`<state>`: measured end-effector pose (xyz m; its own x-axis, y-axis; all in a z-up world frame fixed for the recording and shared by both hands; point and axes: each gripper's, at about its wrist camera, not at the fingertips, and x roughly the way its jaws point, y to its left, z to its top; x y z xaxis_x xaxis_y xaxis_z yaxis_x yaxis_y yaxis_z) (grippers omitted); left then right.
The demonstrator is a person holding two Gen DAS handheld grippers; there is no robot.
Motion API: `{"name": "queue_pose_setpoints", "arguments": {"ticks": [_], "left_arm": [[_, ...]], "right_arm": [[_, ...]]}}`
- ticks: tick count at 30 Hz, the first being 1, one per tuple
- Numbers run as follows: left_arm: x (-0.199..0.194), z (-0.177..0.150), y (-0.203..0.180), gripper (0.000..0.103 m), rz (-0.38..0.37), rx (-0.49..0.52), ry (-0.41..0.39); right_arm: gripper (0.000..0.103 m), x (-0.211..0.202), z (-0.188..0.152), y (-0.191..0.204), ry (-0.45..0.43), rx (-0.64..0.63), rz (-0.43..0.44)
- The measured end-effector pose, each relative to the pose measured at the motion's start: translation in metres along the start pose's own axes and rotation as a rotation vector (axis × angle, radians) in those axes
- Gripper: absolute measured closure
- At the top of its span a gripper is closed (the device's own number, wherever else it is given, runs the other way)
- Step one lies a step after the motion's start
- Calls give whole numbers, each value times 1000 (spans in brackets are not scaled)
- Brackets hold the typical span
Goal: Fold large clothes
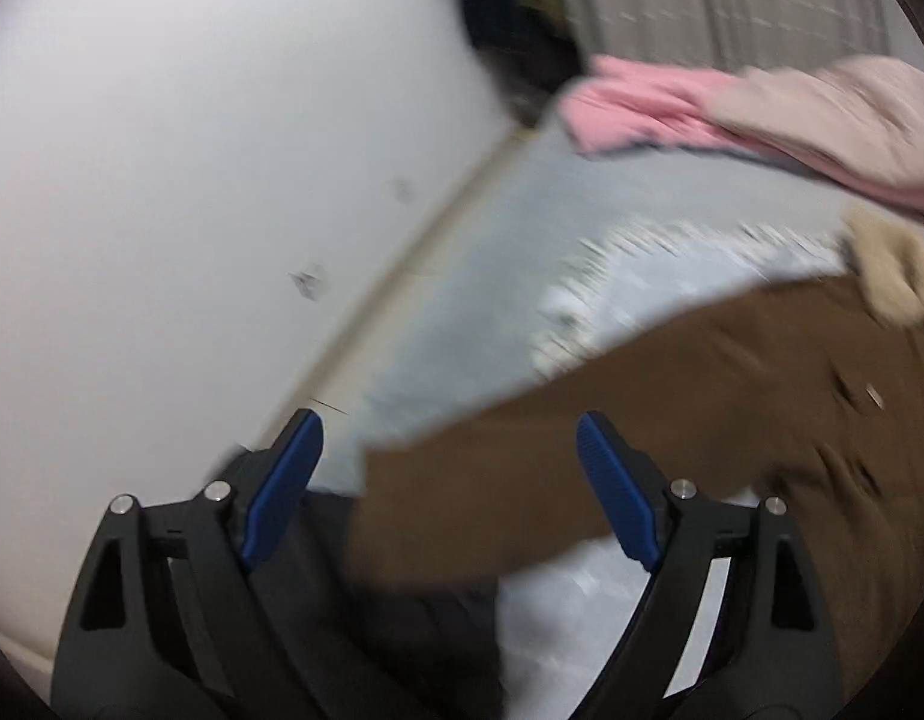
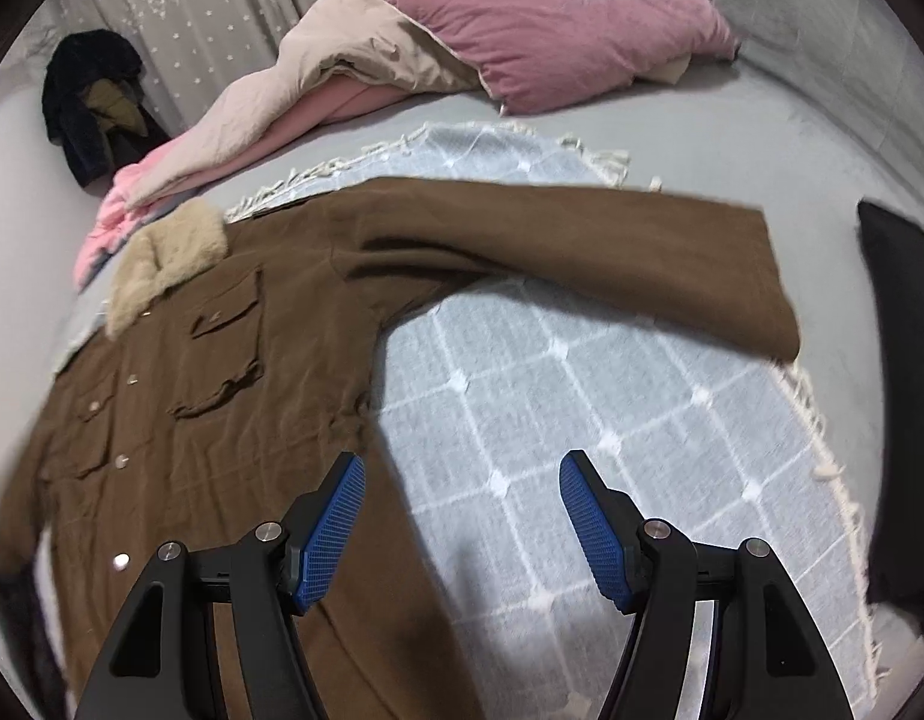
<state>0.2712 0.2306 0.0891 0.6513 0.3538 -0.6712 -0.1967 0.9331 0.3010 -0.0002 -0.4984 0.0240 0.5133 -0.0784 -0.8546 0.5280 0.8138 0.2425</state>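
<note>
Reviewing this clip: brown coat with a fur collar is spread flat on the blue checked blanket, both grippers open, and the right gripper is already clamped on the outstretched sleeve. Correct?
Not quite. The right gripper holds nothing: in the right wrist view its jaws stand apart above the blanket, short of the sleeve. The brown coat does lie spread out, and the left gripper is open.

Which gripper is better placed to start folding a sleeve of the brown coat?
Probably left: the left gripper has its jaws open around a sleeve cuff. The right gripper hangs by the hem, far from the other sleeve.
</note>
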Motion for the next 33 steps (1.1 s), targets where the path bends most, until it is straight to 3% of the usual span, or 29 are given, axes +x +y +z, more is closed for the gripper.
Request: {"name": "queue_pose_setpoints", "arguments": {"ticks": [7,15,20,23,24,25,26,27,30,33], "left_arm": [[-27,-100,-54,16,-512,75,210],[-24,-196,-57,16,-770,71,445],[-27,-250,-59,17,-1041,17,623],[-37,-258,-67,18,-1084,36,574],[-39,-259,-70,24,-1111,31,579],[-41,-259,-75,40,-1137,16,587],[-41,-259,-77,54,-1137,2,592],[-42,-259,-80,83,-1139,-19,604],[-51,-244,-76,88,-1178,-137,615],[-88,-211,-54,90,-1227,-207,478]], "right_arm": [[33,-4,-44,-23,154,50,205],[33,11,-124,-39,317,21,276],[32,15,-165,-39,345,39,421],[31,19,-180,-35,354,77,532],[32,21,-185,-31,367,85,568],[34,23,-189,-26,383,87,597],[50,25,-193,-18,403,82,621],[77,27,-196,-12,427,81,641],[84,11,-196,16,354,32,593],[87,-40,-172,23,169,73,685]]}}
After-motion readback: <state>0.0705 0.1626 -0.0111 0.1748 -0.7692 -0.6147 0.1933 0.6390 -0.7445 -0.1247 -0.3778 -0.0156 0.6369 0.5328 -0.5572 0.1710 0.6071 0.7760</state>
